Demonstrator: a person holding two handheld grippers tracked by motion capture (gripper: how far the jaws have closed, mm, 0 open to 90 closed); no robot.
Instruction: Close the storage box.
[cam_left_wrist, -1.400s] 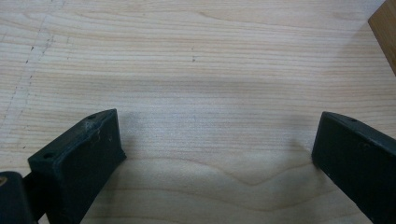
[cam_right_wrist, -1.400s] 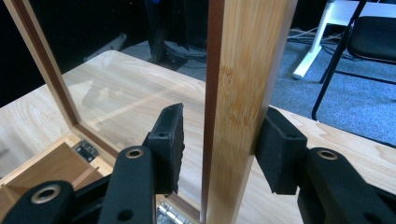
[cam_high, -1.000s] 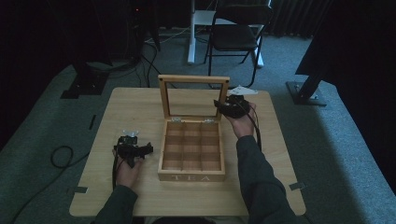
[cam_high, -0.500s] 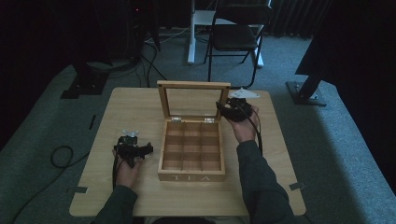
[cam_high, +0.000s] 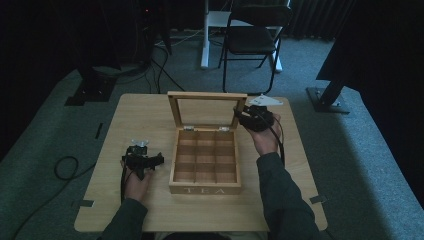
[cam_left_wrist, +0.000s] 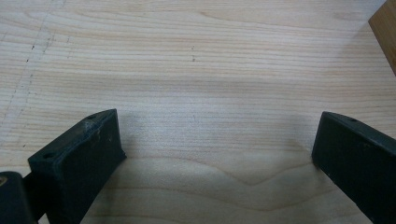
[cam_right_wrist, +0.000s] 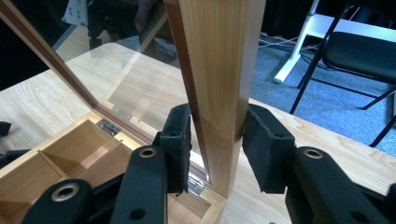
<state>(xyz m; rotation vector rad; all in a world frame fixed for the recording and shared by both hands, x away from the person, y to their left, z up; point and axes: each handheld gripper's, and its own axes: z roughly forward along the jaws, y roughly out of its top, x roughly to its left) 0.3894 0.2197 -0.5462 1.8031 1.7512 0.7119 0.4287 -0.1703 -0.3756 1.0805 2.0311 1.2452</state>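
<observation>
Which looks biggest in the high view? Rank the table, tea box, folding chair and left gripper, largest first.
1. table
2. folding chair, though it stands farther from the camera, so this rank against the box is unsure
3. tea box, lid open
4. left gripper

The wooden tea box sat mid-table, its glass-paned lid standing upright and walling off the far side. The right gripper blocked the lid's right edge, jaws clamped on the frame. The compartments lay open from above and seemed empty, though the light was dim. Left of the box, bare tabletop spread before the left gripper, whose jaws stood wide apart.
</observation>
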